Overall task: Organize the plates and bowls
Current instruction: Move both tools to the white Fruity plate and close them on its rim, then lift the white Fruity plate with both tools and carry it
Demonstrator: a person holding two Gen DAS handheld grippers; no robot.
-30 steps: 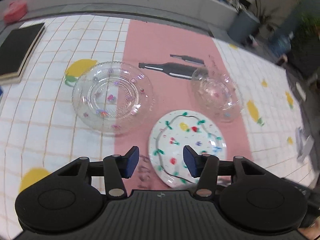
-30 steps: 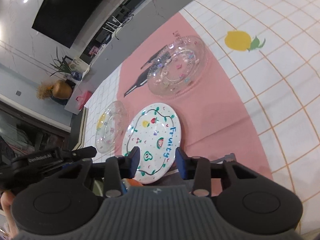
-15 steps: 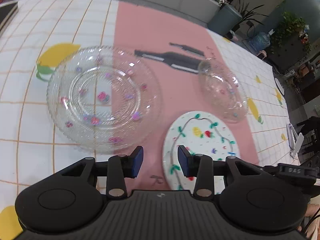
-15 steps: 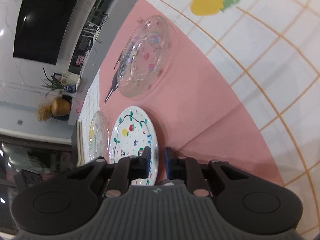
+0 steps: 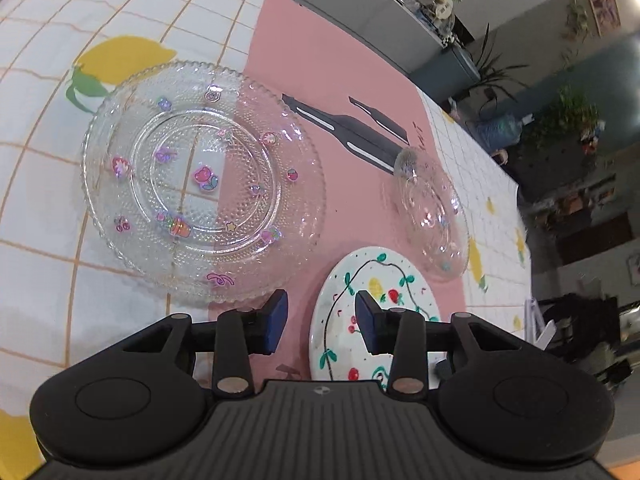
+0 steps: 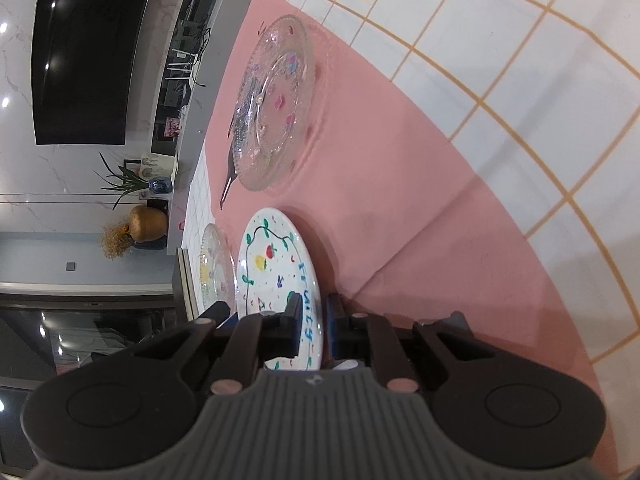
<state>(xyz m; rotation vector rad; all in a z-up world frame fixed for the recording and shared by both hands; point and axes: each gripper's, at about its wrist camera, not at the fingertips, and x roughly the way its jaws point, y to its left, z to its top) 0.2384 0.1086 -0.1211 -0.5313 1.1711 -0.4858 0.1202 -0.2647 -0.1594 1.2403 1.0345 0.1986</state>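
Observation:
A white painted plate (image 6: 276, 264) lettered "Fruity" lies on the pink cloth; it also shows in the left wrist view (image 5: 372, 312). My right gripper (image 6: 313, 320) is shut on its near rim, one finger above and one below. My left gripper (image 5: 321, 320) is open and empty, just above the cloth between the white plate and a large clear glass plate (image 5: 200, 180) with stickers. A smaller clear glass bowl (image 5: 432, 212) lies beyond the white plate. In the right wrist view the bowl (image 6: 276, 108) is far ahead and the large glass plate (image 6: 216, 268) is left of the white plate.
The table has a white grid cloth with lemon prints (image 5: 120, 56) and a pink runner (image 6: 420, 184) with a black bottle print (image 5: 352, 132). A counter edge (image 5: 360, 28) runs along the far side, with plants and a bin beyond.
My right gripper has closed further onto the white plate's rim. My left gripper has moved forward and lower toward the large glass plate, jaws still open.

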